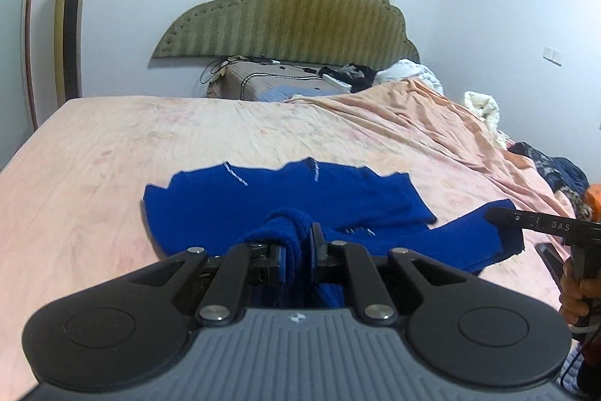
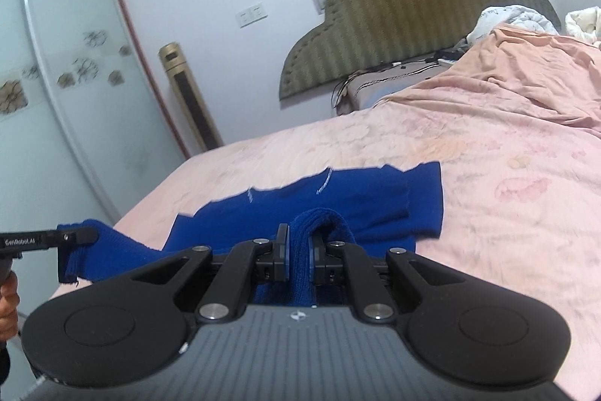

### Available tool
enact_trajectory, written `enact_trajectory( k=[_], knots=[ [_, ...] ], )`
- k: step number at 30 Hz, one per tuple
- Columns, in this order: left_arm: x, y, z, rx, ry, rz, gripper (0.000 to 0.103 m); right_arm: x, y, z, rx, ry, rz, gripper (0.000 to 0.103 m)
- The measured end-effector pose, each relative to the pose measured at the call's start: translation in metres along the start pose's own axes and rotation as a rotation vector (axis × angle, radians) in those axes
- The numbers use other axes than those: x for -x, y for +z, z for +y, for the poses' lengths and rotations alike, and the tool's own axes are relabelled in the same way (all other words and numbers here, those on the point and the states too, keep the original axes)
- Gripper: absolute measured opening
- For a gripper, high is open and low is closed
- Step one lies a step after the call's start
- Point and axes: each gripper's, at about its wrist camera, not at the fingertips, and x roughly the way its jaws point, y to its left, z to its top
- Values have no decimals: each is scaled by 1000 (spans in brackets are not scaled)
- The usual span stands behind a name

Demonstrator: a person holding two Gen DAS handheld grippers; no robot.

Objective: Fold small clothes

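Note:
A blue knitted garment [image 1: 285, 202] lies spread on the pink bedsheet [image 1: 112, 145], its near edge lifted off the bed. My left gripper [image 1: 298, 243] is shut on a bunched fold of that near edge. In the right wrist view my right gripper [image 2: 298, 245] is shut on another bunch of the same blue garment [image 2: 360, 198]. Each view shows the other gripper from the side: the right gripper [image 1: 499, 215] clamps the edge at the right, the left gripper [image 2: 84, 235] clamps it at the left. A hand [image 1: 574, 292] holds the right tool.
A padded olive headboard [image 1: 296, 14] leans on the back wall behind a low brown bedside unit [image 1: 278, 81] with cables. Rumpled white bedding [image 1: 484, 111] and dark clothes [image 1: 556, 168] lie at the bed's right side. A gold tower fan [image 1: 69, 25] stands left.

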Motion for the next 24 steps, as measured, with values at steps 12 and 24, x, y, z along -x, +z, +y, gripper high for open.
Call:
enact_trajectory(
  k=[12, 24],
  knots=[
    [-78, 36, 11, -50, 88, 40, 11, -78, 26, -25, -69, -55, -14, 12],
    [-156, 55, 26, -68, 125, 104, 11, -146, 36, -54, -129, -105, 36, 12]
  ],
)
